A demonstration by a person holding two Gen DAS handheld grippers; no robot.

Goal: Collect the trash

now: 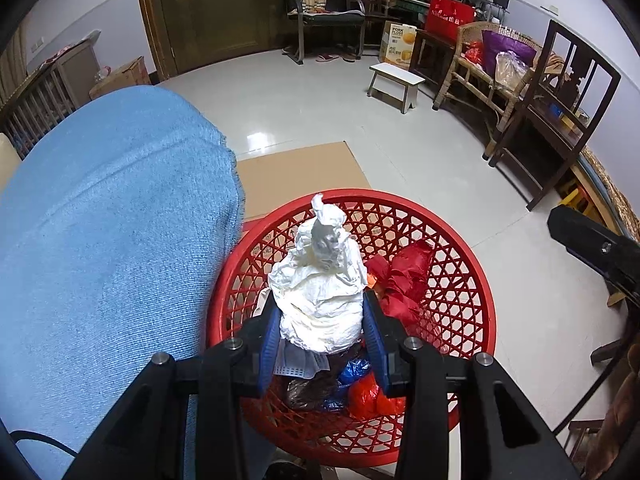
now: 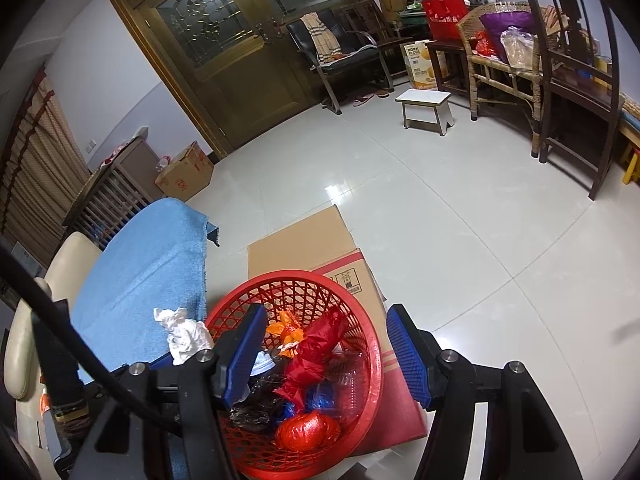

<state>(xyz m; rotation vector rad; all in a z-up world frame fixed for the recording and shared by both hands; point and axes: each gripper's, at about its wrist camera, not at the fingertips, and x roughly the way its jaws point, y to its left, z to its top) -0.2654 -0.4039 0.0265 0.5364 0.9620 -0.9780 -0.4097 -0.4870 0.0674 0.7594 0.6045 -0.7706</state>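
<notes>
I logged my left gripper [image 1: 324, 316] clamped on crumpled tissue [image 1: 320, 280] above the red basket [image 1: 472, 280], my right gripper [image 2: 326, 356] apart, pale tiled floor [image 2: 440, 184] beyond.

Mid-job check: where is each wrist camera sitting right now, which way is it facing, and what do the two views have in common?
Left wrist: sits behind the left gripper, looking steeply down into the red basket; its own fingers clamp a white paper wad.
Right wrist: sits behind the right gripper, looking down over the same basket; its open blue-padded fingers show, nothing between them.
Shared: basket, paper wad, blue cloth, flattened cardboard, white stool.
</notes>
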